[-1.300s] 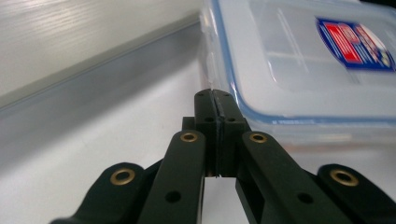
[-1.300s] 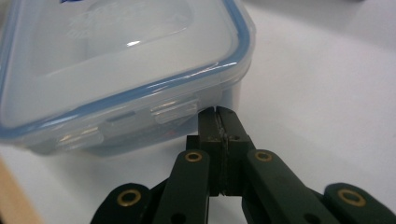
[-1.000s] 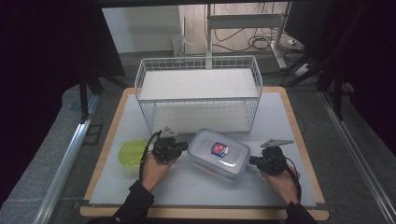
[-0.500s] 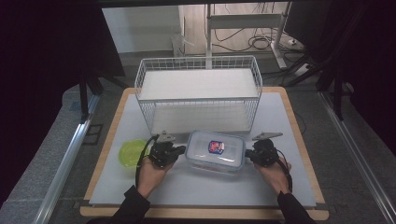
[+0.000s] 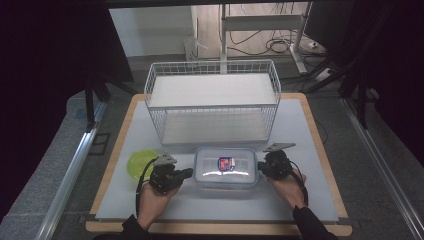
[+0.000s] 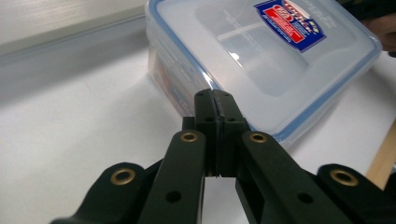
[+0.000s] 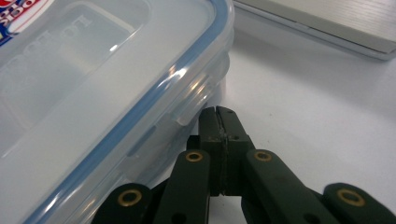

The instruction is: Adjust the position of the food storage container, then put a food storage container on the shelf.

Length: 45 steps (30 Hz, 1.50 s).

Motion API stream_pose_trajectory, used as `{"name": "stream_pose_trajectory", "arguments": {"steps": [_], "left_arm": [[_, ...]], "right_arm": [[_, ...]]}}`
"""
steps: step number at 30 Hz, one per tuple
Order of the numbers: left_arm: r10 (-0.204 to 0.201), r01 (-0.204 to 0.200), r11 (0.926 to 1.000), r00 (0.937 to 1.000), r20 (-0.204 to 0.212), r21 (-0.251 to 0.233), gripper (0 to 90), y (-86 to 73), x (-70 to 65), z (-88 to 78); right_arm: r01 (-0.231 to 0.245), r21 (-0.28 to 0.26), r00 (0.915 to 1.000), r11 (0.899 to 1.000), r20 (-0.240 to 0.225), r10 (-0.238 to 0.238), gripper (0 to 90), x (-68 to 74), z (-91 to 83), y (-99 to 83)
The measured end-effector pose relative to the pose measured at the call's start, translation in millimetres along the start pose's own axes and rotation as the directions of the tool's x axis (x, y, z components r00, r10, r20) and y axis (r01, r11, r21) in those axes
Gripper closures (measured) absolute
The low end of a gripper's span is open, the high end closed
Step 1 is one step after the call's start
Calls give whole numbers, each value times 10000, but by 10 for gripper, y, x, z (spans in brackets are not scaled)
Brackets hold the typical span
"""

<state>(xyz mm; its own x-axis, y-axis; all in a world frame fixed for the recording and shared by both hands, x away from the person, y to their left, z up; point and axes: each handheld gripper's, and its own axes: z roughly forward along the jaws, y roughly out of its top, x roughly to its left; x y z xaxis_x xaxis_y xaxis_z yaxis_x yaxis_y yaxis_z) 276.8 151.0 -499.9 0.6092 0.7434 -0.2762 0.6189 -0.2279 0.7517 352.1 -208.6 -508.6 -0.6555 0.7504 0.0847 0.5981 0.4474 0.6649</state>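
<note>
1. One clear lidded container point(image 5: 226, 168) with a blue seal and red-blue label, near the worktop point(image 5: 310, 130) front, centre.
2. Two claws, both pressed together, nothing clamped: left claw point(image 5: 189, 172) at its left end, right claw point(image 5: 260, 166) at its right end.
3. One white wire basket point(image 5: 212, 102) behind it.
4. One green bowl point(image 5: 138, 163), left.

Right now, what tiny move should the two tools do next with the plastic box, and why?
Probably press inward a little from both ends, then lift. The left tool and right tool are both shut, tips at opposite short ends of the lidded plastic box, which sits flat on the white table just in front of the wire basket. Squeezing between them looks like the way to carry it.
</note>
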Motion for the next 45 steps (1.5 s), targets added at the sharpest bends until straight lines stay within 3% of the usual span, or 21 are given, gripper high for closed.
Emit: {"name": "stream_pose_trajectory", "arguments": {"steps": [5, 6, 9, 11, 12, 13, 16, 22, 26, 27, 30, 31, 32, 35, 40, 42, 45], "left_arm": [[165, -165, 9999, 9999, -46, -45, 900, -14, -11, -6], [461, -462, 9989, 9988, -134, -64, 900, -26, -14, -7], [1343, -1345, 9909, 9838, -1187, 61, 801, -70, -51, -46], [1401, -1412, 9900, 9822, -1252, 2, 722, -84, -46, -79], [1431, -1481, 9885, 9809, -1315, -295, 673, -103, -32, -153], [1431, -1481, 9885, 9809, -1315, -295, 614, -103, -32, -153], [1581, -1683, 9840, 9761, -1490, -586, 452, -151, -19, -252], [1685, -1815, 9801, 9747, -1468, -803, 262, -281, -9, -360], [1838, -2008, 9747, 9701, -1583, -986, 192, -366, -15, -431], [1838, -2008, 9747, 9701, -1583, -986, 149, -366, -15, -431], [2191, -2349, 9698, 9572, -1889, -655, 64, -440, -39, -413], [2191, -2349, 9698, 9572, -1889, -655, 38, -440, -39, -413], [2418, -2556, 9652, 9529, -1832, -556, 37, -475, -52, -408], [2390, -2510, 9662, 9579, -1590, -595, 30, -504, -70, -403], [2411, -2537, 9653, 9571, -1611, -625, 45, -495, -73, -379], [2349, -2476, 9664, 9598, -1535, -696, 46, -488, -69, -371], [2333, -2451, 9667, 9620, -1417, -728, 48, -484, -57, -357]], "right_arm": [[52, 134, 10000, 9999, 44, -52, 900, 14, 22, 9], [39, 170, 10000, 9998, 35, -40, 899, 13, 17, 7], [255, 169, 9992, 9995, 305, -260, 845, 27, -47, 0], [252, 43, 9992, 9997, 320, -253, 820, 25, -84, -13], [176, -229, 9996, 9996, 204, -171, 757, 14, -178, -44], [176, -229, 9996, 9996, 204, -171, 757, 14, -178, -44], [636, -820, 9979, 9946, 141, -627, 622, 45, -379, -111], [784, -1315, 9969, 9882, 2, -791, 430, 95, -558, -213], [458, -1663, 9981, 9850, -324, -519, 291, 117, -623, -272], [458, -1663, 9981, 9850, -324, -519, 291, 117, -623, -272], [322, -2008, 9983, 9791, -419, -414, 186, 152, -692, -335], [322, -2008, 9983, 9791, -419, -414, 186, 152, -692, -335], [255, -2065, 9982, 9781, -473, -360, 147, 175, -712, -377], [185, -1998, 9979, 9797, -574, -306, 110, 203, -716, -437], [229, -1796, 9976, 9835, -607, -344, 82, 225, -686, -467], [255, -1807, 9974, 9832, -619, -372, 74, 226, -681, -464], [464, -1780, 9979, 9829, -363, -537, 66, 234, -675, -458]]}}
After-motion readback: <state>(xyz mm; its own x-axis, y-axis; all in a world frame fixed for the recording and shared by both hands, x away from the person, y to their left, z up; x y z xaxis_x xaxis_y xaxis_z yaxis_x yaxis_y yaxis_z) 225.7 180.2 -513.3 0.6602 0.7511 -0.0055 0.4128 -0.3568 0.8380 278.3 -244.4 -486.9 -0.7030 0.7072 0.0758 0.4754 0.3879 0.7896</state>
